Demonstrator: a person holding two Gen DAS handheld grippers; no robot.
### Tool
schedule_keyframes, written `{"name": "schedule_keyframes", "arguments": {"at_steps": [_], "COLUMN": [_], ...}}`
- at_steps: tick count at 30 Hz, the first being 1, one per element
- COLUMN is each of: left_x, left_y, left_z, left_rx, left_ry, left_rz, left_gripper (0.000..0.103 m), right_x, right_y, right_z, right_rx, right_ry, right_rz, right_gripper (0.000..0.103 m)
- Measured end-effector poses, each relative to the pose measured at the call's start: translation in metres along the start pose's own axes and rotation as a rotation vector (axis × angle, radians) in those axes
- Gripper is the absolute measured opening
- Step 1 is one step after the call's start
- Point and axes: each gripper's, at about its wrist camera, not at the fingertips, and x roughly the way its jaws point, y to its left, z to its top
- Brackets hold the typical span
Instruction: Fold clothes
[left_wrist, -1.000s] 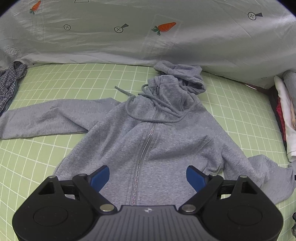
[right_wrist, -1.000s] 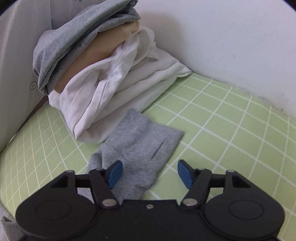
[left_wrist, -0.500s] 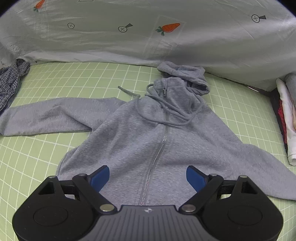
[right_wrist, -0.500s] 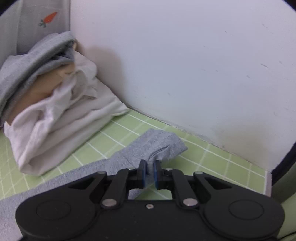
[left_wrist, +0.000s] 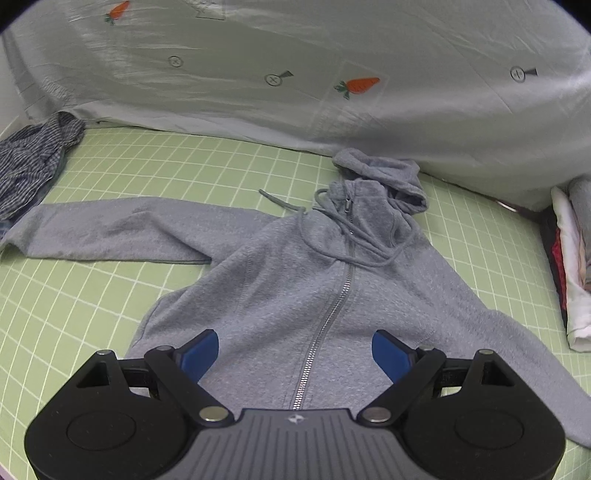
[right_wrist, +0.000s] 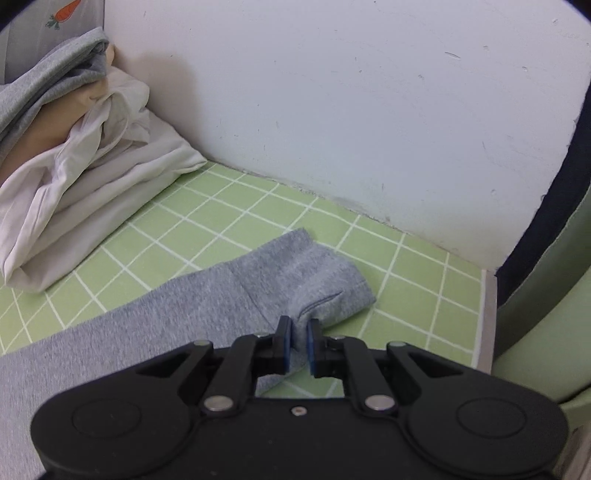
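Note:
A grey zip hoodie (left_wrist: 295, 280) lies face up on the green grid mat (left_wrist: 110, 302), hood toward the far sheet, its left sleeve (left_wrist: 118, 229) stretched out sideways. My left gripper (left_wrist: 295, 347) hovers open over the hoodie's lower front, one finger on each side of the zip and nothing between them. In the right wrist view the other sleeve (right_wrist: 207, 302) runs straight out across the mat. My right gripper (right_wrist: 298, 338) pinches a fold of fabric at the sleeve's cuff (right_wrist: 317, 273); its jaws are opening slightly, and the cloth is still pressed between the pads.
A stack of folded clothes (right_wrist: 74, 177) sits against the white wall (right_wrist: 332, 92), and also shows as a pile (left_wrist: 572, 280) at the right. The mat's edge (right_wrist: 487, 321) lies just past the cuff. A striped garment (left_wrist: 33, 166) lies far left, and a carrot-print sheet (left_wrist: 295, 74) hangs behind.
The right gripper closed on the sleeve cuff and drew it outward toward the mat's edge, straightening the bent sleeve. The left gripper stayed open and drifted a little sideways over the hoodie.

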Motion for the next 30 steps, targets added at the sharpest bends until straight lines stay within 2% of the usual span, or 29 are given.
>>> {"name": "schedule_keyframes", "arguments": {"at_steps": [1, 2, 3, 4, 5, 7, 9, 12, 14, 18, 19, 21, 23, 25, 27, 28, 29, 30], "left_x": [-0.003, -0.006, -0.009, -0.011, -0.013, -0.013, -0.01, -0.007, -0.003, 0.006, 0.009, 0.017, 0.025, 0.034, 0.042, 0.045, 0.049, 0.052], "left_y": [0.004, 0.007, 0.011, 0.014, 0.017, 0.022, 0.027, 0.034, 0.037, 0.04, 0.042, 0.042, 0.042, 0.04, 0.038, 0.037, 0.036, 0.035], "left_z": [-0.003, -0.005, -0.009, -0.013, -0.017, -0.022, -0.025, -0.029, -0.025, -0.014, -0.011, -0.006, -0.003, 0.0, 0.001, 0.002, 0.003, 0.004], "left_rx": [-0.008, -0.013, -0.017, -0.019, -0.022, -0.035, -0.051, -0.073, -0.081, -0.101, -0.108, -0.123, -0.131, -0.131, -0.128, -0.124, -0.12, -0.115], "left_ry": [-0.007, -0.012, -0.015, -0.015, -0.013, 0.001, 0.017, 0.038, 0.038, 0.04, 0.043, 0.057, 0.076, 0.096, 0.113, 0.121, 0.128, 0.136], "left_rz": [0.005, 0.011, 0.016, 0.023, 0.032, 0.042, 0.05, 0.061, 0.062, 0.081, 0.086, 0.095, 0.103, 0.11, 0.117, 0.12, 0.123, 0.125], "left_gripper": [0.09, 0.09, 0.09, 0.09, 0.091, 0.093, 0.095, 0.095, 0.096, 0.097, 0.097, 0.097, 0.097, 0.097, 0.097, 0.097, 0.097, 0.097], "right_x": [-0.004, -0.01, -0.017, -0.025, -0.032, -0.047, -0.059, -0.073, -0.083, -0.097, -0.1, -0.105, -0.105, -0.101, -0.103, -0.104, -0.105, -0.106], "right_y": [0.002, 0.006, 0.012, 0.021, 0.032, 0.057, 0.091, 0.15, 0.185, 0.266, 0.285, 0.317, 0.344, 0.363, 0.371, 0.374, 0.375, 0.377], "right_z": [0.001, 0.003, 0.005, 0.006, 0.007, 0.008, 0.006, -0.003, -0.023, -0.056, -0.064, -0.075, -0.079, -0.081, -0.085, -0.086, -0.086, -0.086], "right_rx": [0.002, -0.003, -0.012, -0.033, -0.061, -0.122, -0.204, -0.327, -0.405, -0.602, -0.64, -0.703, -0.74, -0.777, -0.841, -0.874, -0.907, -0.943], "right_ry": [0.0, -0.012, -0.029, -0.049, -0.071, -0.107, -0.113, -0.08, -0.053, 0.056, 0.077, 0.088, 0.116, 0.155, 0.138, 0.129, 0.122, 0.111], "right_rz": [0.004, 0.02, 0.04, 0.069, 0.102, 0.186, 0.317, 0.501, 0.635, 0.818, 0.836, 0.858, 0.894, 0.922, 0.94, 0.949, 0.96, 0.967], "right_gripper": [0.02, 0.038, 0.05, 0.071, 0.086, 0.099, 0.103, 0.103, 0.103, 0.103, 0.102, 0.094, 0.073, 0.062, 0.054, 0.043, 0.021, 0.006]}}
